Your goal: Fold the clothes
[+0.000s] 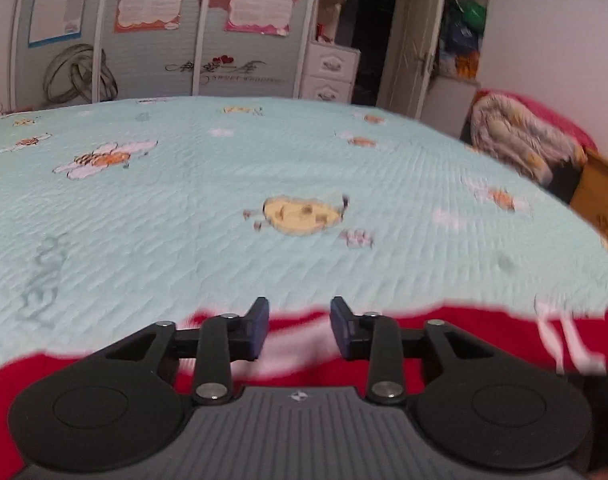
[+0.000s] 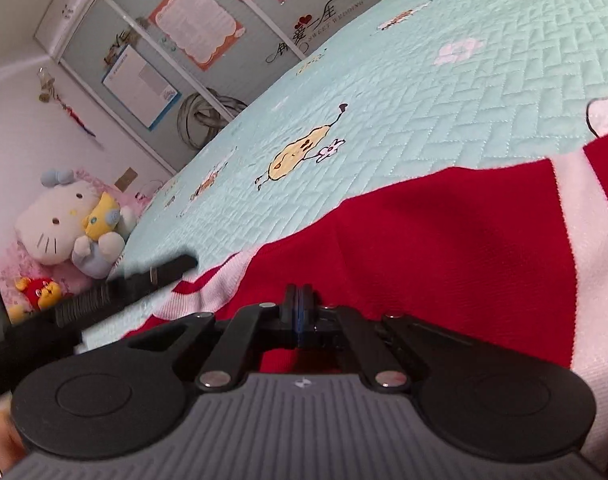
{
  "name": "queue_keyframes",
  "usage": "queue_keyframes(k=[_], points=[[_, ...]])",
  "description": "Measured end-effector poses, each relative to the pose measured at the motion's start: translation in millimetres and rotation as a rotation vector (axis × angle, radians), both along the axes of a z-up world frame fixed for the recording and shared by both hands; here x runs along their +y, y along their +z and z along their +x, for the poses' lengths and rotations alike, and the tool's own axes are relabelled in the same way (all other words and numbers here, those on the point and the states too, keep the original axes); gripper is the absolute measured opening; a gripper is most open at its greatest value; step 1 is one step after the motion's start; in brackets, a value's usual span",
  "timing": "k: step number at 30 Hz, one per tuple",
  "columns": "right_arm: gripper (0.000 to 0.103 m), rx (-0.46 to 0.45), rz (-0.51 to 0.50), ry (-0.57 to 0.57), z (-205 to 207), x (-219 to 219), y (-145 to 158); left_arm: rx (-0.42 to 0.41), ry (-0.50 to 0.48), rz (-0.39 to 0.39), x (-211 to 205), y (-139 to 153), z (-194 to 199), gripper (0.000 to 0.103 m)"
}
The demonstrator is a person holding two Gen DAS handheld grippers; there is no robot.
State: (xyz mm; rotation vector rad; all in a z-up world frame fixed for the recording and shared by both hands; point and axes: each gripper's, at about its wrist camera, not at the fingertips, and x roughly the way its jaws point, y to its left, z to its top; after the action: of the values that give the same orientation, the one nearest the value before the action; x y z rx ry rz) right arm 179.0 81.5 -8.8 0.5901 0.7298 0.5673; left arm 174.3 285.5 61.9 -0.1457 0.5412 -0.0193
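A red garment with white stripes [image 2: 444, 232] lies on a light blue quilted bedspread [image 2: 444, 92]. In the left wrist view the garment [image 1: 464, 332] fills the near edge under my left gripper [image 1: 299, 320], which is open just above a red and white striped band. My right gripper [image 2: 299, 308] has its jaws closed together at the garment's red edge; whether cloth is pinched between them is hidden. The left gripper's dark body [image 2: 123, 284] shows at the left of the right wrist view.
Plush toys [image 2: 67, 224] sit at the bed's far side. A wardrobe with posters [image 1: 151, 28] stands behind the bed. A bundle of bedding [image 1: 520, 140] and a wooden bed frame [image 1: 600, 192] are at the right. A doorway [image 1: 372, 32] opens behind.
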Motion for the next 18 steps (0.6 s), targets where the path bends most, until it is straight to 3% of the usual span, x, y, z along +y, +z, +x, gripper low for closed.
queue_keyframes(k=[3,6,8,10,11,12,14,18], points=[[0.0,-0.002,0.001,0.008,-2.0,1.2,-2.2,0.005,0.067,-0.101,25.2,9.5,5.2,0.039],[0.0,0.0,0.014,0.012,-2.5,1.5,-3.2,-0.02,0.129,-0.35,68.8,9.7,-18.3,0.037],[0.0,0.002,0.022,0.015,-2.9,1.7,-3.9,-0.01,0.125,-0.436,86.6,-1.0,-32.8,0.037],[0.0,0.003,0.029,0.016,-2.8,1.9,-4.3,0.031,0.152,-0.382,95.2,-22.4,-42.5,0.036],[0.0,0.003,0.032,0.016,-3.1,1.2,-4.0,0.041,0.159,-0.351,99.9,-34.6,-45.6,0.027],[0.0,0.004,0.036,0.016,-3.4,0.6,-3.7,0.028,0.161,-0.37,107.8,-43.3,-50.2,0.01],[0.0,0.004,0.043,0.015,-3.3,0.4,-4.4,-0.021,0.202,-0.446,124.1,-51.0,-61.3,0.009],[0.0,0.001,0.046,0.014,-3.0,1.4,-5.0,-0.117,0.378,-0.527,140.4,-44.6,-89.7,0.008]])
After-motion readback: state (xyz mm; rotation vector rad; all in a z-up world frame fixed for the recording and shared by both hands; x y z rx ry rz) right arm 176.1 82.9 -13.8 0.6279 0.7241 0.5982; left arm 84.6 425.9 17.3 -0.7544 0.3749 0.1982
